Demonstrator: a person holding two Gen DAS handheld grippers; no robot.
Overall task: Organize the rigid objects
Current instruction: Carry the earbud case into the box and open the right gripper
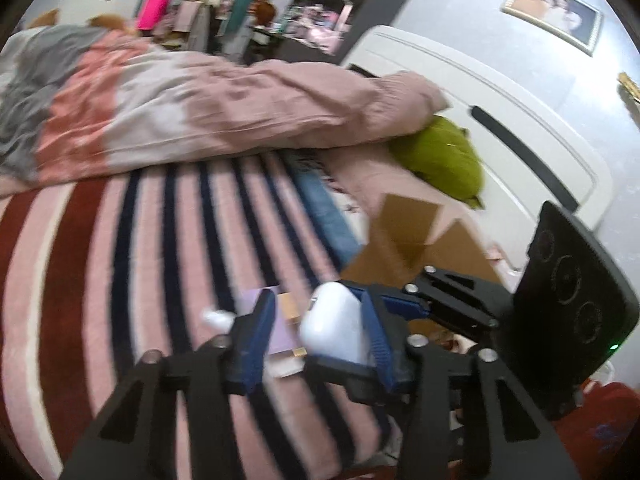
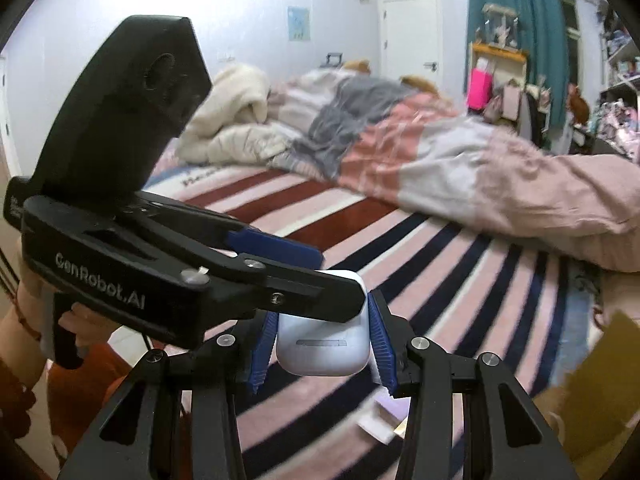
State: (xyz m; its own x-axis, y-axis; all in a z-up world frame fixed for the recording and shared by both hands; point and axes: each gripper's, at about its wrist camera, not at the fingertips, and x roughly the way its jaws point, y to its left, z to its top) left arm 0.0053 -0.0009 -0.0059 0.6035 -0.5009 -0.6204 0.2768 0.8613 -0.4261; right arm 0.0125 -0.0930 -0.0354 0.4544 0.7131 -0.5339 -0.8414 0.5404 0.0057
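While both sets of fingers met on one object, we held a white earbud case point(image 2: 323, 350) in the air above the striped bed cover point(image 2: 440, 264). Our right gripper point(image 2: 320, 350) had its blue pads point(image 2: 380, 344) pressed against the lower body of the case, closed down to a narrow gap with the case clamped between. Our left gripper point(image 1: 316, 332) came in from the side; one of its fingers lay against the upper part of the case, but we could not tell whether its other finger touched, since a gap showed there in its own view. We judged the grip as a two-handed hold, perhaps to open the lid or pass the case over.

As for progress, the case was off the bed but not yet put anywhere. A cardboard box point(image 1: 416, 240) with raised flaps stood just beyond the grippers near the bed's edge, and we took it for the likely destination. Still lying on the cover below were a lilac card or small box point(image 1: 280, 336) and a small white piece point(image 1: 216, 316), possibly an earbud, so sorting remained.

Further out, a rumpled pink and grey duvet point(image 1: 180, 112) and a green cushion point(image 1: 444, 160) crowded the far side. Nothing stood between case and box except the flaps.
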